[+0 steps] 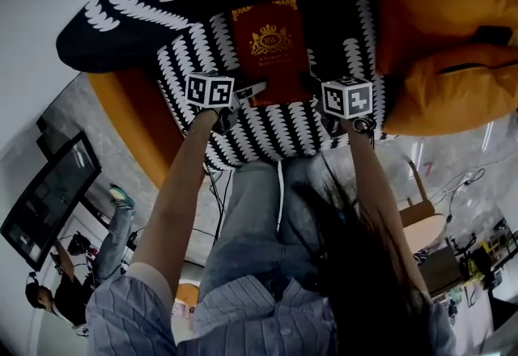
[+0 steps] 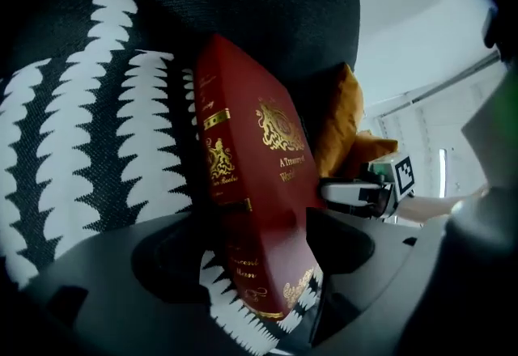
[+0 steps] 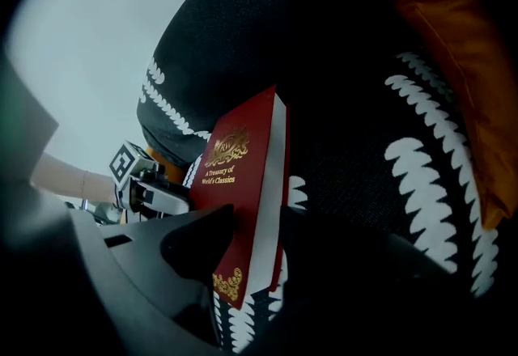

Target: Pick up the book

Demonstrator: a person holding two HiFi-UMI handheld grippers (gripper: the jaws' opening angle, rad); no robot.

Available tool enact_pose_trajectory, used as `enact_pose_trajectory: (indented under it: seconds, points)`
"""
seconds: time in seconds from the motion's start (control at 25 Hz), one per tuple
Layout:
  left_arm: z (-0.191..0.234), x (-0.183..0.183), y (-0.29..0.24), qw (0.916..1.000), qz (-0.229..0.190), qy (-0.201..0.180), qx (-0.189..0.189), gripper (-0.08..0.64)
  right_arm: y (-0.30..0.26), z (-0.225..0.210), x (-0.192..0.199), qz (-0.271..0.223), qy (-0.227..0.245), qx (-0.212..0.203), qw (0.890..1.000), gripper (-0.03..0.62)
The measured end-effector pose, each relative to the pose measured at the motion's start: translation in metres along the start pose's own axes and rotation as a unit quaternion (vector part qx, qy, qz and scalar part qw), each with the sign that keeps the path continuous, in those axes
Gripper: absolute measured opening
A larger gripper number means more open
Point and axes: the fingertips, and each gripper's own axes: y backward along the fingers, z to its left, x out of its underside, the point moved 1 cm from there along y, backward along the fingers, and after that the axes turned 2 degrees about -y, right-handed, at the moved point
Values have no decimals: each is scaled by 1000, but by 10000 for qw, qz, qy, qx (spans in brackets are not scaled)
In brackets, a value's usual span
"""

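A dark red book [image 1: 271, 51] with gold print lies flat on a black cushion with white leaf marks [image 1: 267, 136]. My left gripper [image 1: 243, 95] is at the book's near left corner and my right gripper [image 1: 320, 91] at its near right corner. In the left gripper view the book's spine and cover [image 2: 251, 184] stand between the wide-spread jaws of the left gripper [image 2: 259, 225]. In the right gripper view the book's page edge [image 3: 271, 184] sits between the jaws of the right gripper [image 3: 251, 225]. Both jaws straddle the book, and no firm press on it shows.
Orange cushions [image 1: 453, 39] lie to the right of the patterned one, and an orange seat edge [image 1: 137, 120] runs along its left. A dark screen [image 1: 48, 197] and a seated person [image 1: 73, 290] are at the lower left. Desks and clutter [image 1: 469, 257] fill the lower right.
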Motion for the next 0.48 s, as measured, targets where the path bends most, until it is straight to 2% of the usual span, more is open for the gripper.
enact_pose_trajectory:
  seconds: [0.16, 0.24, 0.32, 0.48]
  points:
    - [1, -9, 3, 9945, -684, 776, 183, 371, 2, -3, 1, -49, 20, -126, 9999, 192]
    - [0, -17, 4, 9905, -945, 990, 151, 371, 4, -3, -2, -118, -69, -177, 9997, 192]
    - [-1, -19, 1, 9902, -1001, 970, 57, 370, 4, -4, -4, -173, -136, -201, 9996, 190]
    - [-1, -17, -3, 9936, -817, 776, -42, 370, 0, 0, -2, -187, 17, -240, 9995, 168]
